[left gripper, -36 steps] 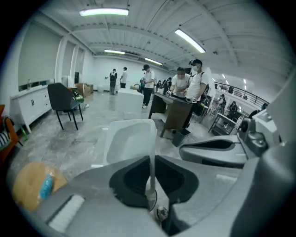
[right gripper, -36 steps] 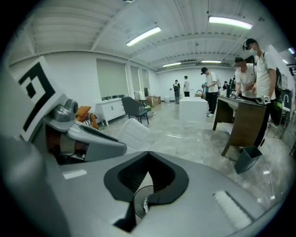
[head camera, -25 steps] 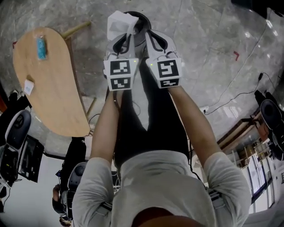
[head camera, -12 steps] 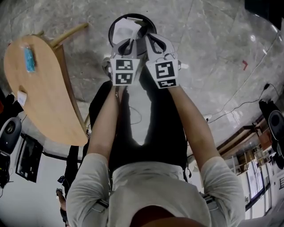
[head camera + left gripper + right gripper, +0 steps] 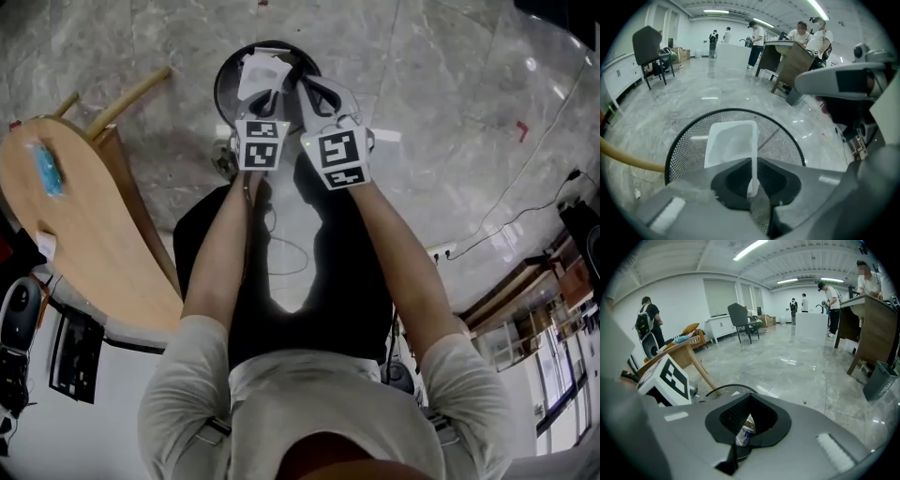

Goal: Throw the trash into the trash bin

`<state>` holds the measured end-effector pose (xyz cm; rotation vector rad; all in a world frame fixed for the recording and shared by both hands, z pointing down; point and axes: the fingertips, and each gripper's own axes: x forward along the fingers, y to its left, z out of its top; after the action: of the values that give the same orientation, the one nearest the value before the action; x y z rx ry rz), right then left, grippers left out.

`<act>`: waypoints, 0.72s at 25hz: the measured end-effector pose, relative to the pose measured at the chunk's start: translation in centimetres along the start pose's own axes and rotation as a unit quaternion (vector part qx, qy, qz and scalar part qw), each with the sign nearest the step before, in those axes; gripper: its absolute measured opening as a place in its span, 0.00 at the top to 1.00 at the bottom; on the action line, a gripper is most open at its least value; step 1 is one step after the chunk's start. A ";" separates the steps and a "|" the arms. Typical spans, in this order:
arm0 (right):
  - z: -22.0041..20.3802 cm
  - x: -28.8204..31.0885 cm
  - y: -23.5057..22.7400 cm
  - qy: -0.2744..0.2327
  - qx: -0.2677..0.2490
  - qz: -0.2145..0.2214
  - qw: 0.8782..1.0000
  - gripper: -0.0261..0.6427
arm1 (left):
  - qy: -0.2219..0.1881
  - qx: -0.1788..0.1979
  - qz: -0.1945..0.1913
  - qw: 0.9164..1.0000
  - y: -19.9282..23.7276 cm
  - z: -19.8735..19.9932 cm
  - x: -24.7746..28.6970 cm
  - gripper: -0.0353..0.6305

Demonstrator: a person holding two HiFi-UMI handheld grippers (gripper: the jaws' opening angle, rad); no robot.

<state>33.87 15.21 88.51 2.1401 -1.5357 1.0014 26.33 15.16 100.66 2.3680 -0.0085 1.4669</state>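
A black mesh trash bin (image 5: 228, 80) stands on the marble floor in front of the person. My left gripper (image 5: 271, 90) is shut on the edge of a white translucent plastic container (image 5: 256, 71), which hangs over the bin's opening. In the left gripper view the container (image 5: 731, 143) stands upright between the jaws of that gripper (image 5: 753, 174), with the bin's mesh (image 5: 691, 147) right behind it. My right gripper (image 5: 303, 86) sits beside the left one at the bin's rim. It is shut on a small crumpled wrapper (image 5: 744, 431), with the bin's rim (image 5: 725, 391) beyond.
A curved wooden table (image 5: 89, 244) stands at the left with a blue item (image 5: 45, 169) on it, its leg (image 5: 127, 94) slanting toward the bin. Cables (image 5: 506, 211) lie on the floor at the right. People, a chair (image 5: 649, 44) and desks (image 5: 787, 61) stand farther off.
Both grippers have sunk toward the floor with their loads. The white container has come down from above the bin to its opening.
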 end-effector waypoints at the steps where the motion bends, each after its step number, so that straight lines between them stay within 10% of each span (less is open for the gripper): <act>1: -0.2 0.1 0.0 0.001 0.000 0.000 1.000 0.95 | 0.008 0.001 -0.002 1.000 0.1 -0.4 0.7 0.86; 18: -0.2 2.5 -0.3 0.014 -0.013 0.004 1.000 0.95 | -0.001 -0.030 -0.019 0.999 0.8 -0.1 3.4 0.85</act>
<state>34.50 13.74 90.41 2.0935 -1.5375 1.0044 27.68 15.01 103.90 2.3080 -0.0084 1.4271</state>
